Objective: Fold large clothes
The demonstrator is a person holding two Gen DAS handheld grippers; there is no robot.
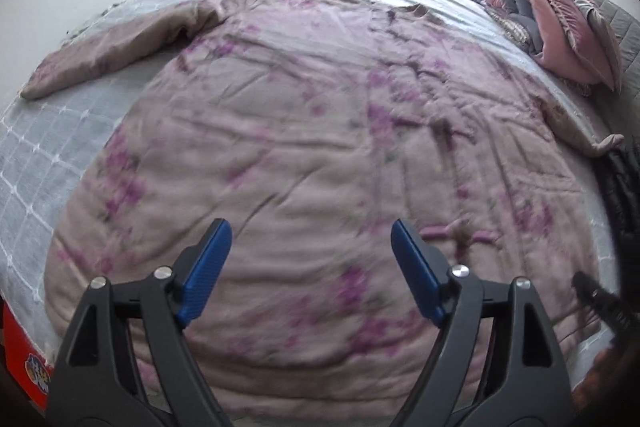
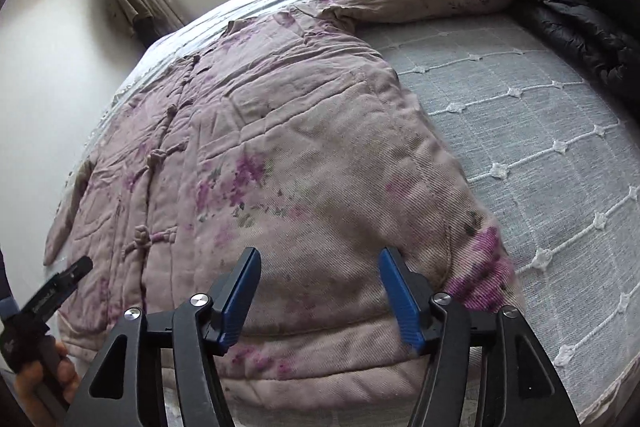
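A pink quilted floral coat [image 1: 304,131] is spread flat on the bed [image 2: 540,131], its near hem overhung by the left gripper [image 1: 311,269] and right gripper [image 2: 320,291], both fingers held wide, empty.

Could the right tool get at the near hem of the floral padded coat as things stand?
Probably yes: the right tool is open just above the coat's hem, with nothing in between.
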